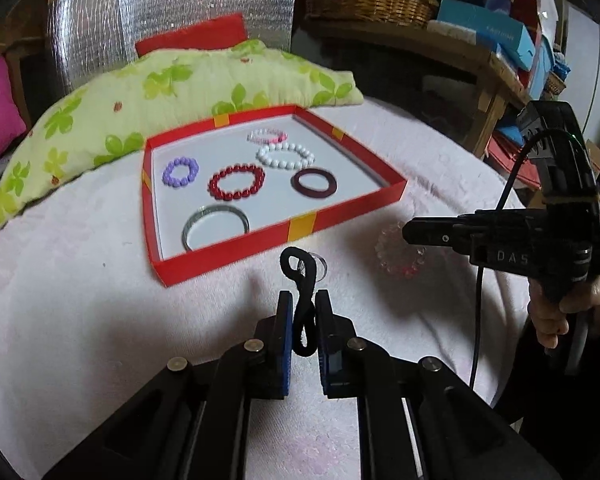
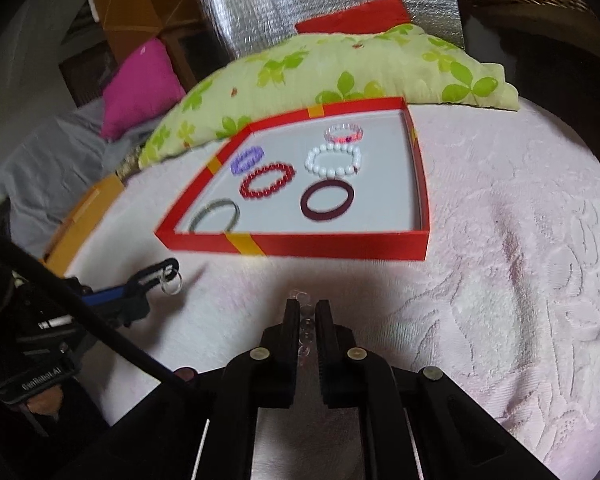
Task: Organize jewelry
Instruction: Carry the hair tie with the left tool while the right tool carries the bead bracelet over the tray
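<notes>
A red tray (image 1: 236, 252) (image 2: 340, 246) lies on the pink cloth and holds several bracelets: purple (image 1: 181, 172), red beads (image 1: 236, 181), white beads (image 1: 285, 155), pink (image 1: 269, 135), dark maroon ring (image 1: 314, 183), clear bangle (image 1: 215, 227). My left gripper (image 1: 304, 300) is shut on a black cord (image 1: 302, 280) with a clear ring (image 2: 170, 282), just in front of the tray. My right gripper (image 2: 307, 306) is shut on a clear bead bracelet (image 1: 400, 254) (image 2: 306, 320), to the right of the left one, near the tray's front edge.
A green floral pillow (image 1: 160, 92) lies behind the tray, a pink cushion (image 2: 140, 84) to its left. A wooden table (image 1: 440, 52) with a wicker basket and boxes stands at the far right. An orange box (image 2: 84, 216) sits at the cloth's left edge.
</notes>
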Action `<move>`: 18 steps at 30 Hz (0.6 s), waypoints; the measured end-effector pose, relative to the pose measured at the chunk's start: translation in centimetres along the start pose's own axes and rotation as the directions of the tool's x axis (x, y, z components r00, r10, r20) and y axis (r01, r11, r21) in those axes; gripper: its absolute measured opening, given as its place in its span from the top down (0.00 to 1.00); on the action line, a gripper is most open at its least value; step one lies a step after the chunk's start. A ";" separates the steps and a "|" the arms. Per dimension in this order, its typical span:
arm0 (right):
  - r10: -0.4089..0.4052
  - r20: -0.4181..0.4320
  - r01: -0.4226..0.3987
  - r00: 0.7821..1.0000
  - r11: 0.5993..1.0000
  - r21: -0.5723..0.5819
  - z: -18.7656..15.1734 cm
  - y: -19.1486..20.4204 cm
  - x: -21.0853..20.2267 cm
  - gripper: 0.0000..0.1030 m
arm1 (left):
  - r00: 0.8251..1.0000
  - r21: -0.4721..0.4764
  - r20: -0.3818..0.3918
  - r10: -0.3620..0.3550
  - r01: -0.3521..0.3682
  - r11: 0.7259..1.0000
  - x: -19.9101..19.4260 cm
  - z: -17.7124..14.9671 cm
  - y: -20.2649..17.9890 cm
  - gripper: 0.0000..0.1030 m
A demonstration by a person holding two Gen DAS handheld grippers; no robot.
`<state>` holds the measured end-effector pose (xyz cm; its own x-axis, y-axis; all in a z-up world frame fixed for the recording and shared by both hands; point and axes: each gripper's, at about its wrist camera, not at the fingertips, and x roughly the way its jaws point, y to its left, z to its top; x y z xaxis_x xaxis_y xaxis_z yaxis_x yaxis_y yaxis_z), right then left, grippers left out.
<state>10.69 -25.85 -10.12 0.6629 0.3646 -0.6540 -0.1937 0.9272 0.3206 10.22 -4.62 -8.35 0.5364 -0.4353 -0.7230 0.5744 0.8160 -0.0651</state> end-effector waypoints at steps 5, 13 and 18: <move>0.029 0.045 -0.030 0.999 0.999 0.040 1.0 -0.3 -1.4 0.92 | 0.998 -0.008 0.062 0.016 -0.016 1.000 -1.2 0.9 -0.4 0.89; 0.063 0.126 -0.076 0.990 0.992 0.102 3.3 -1.1 -3.8 0.92 | 0.993 -0.009 0.114 0.003 -0.002 1.000 -2.6 2.4 -1.0 0.89; 0.061 0.138 -0.082 0.989 0.986 0.148 5.4 -1.8 -4.0 0.92 | 0.992 -0.009 0.122 0.002 -0.001 1.000 -2.8 4.1 -0.5 0.89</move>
<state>12.24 -29.48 -4.38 0.7435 0.4051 -0.5321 -0.1382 0.8716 0.4704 10.93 -5.40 -3.47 0.6091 -0.4771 -0.6336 0.5683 0.8198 -0.0709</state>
